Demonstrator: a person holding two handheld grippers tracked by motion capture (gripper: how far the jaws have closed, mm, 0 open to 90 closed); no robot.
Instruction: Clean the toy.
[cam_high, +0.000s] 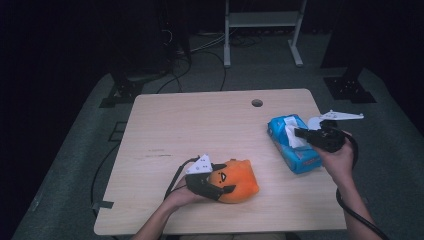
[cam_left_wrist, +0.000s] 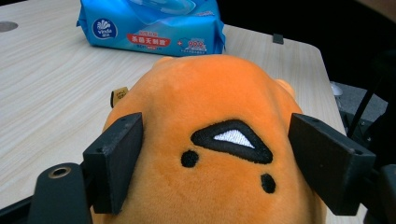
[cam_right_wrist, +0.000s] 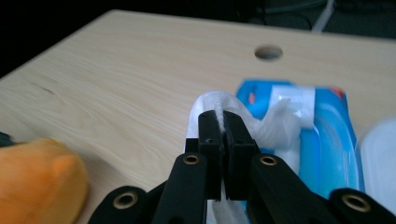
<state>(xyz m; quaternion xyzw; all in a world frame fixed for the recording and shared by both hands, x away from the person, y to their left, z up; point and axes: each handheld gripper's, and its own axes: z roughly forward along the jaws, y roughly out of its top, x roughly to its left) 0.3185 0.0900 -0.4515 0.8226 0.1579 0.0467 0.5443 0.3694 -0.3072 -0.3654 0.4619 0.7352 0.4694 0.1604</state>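
A: Your left gripper (cam_left_wrist: 219, 163) squeezes the plush (cam_high: 235, 181) at the near edge of the surface (cam_high: 200, 125). It could squish out.

B: Your right gripper (cam_right_wrist: 223, 135) pinches a wipe (cam_right_wrist: 271, 126) sticking out of the pack (cam_high: 292, 145). Pull hard and the loose pack may lift too, or the wipe may tear.

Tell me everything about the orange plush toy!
The orange plush toy is round, soft and fuzzy, with stitched black dots and a black-edged white triangle on it, and a small tag at its side. It sits on the wooden table near the front edge, apart from the blue wipes pack. The left tool has one black jaw on each side of it, pads against the fur.
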